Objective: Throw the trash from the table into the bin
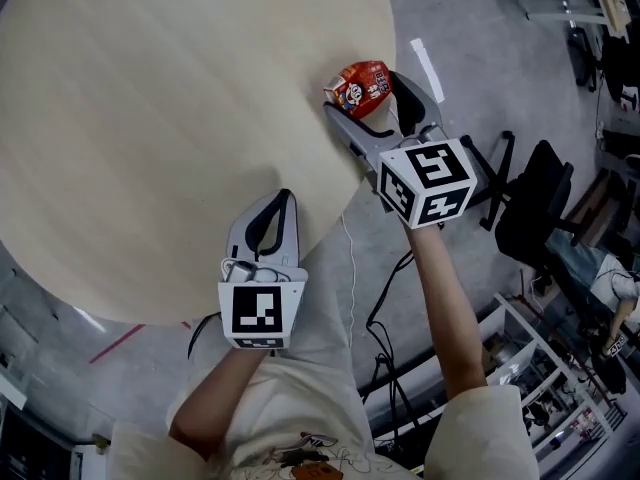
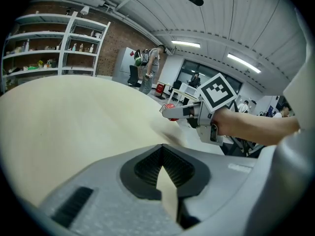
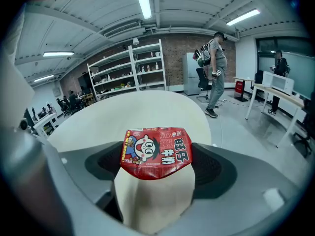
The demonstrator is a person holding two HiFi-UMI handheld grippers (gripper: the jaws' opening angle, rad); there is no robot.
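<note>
Closest under my head camera is the person's pale shirt [image 1: 300, 408], with both bare forearms reaching away from it. Past them, the round pale wooden table [image 1: 150, 118] fills most of the view, and I see nothing lying on the part of its top that shows. Grey floor [image 1: 480, 88] runs along its right side, with a black chair [image 1: 535, 213] and loose black cables [image 1: 385, 308] on it.

In the right gripper view, white open shelves [image 3: 133, 73] stand against the brick wall. They hold small bottles and boxes that are too far off for me to name. A person [image 3: 215, 73] stands near them.

My left gripper [image 1: 282, 203] hangs over the near edge of the table. Its jaws are pressed together with nothing between them.

My right gripper [image 1: 368, 96] is at the table's right rim, clamped on the red carton [image 3: 156, 152]. One pad presses each side of it. The carton is crumpled, with a cartoon face and white lettering on the front. I cannot tell whether anything is left inside it, or whether its underside touches the tabletop.
</note>
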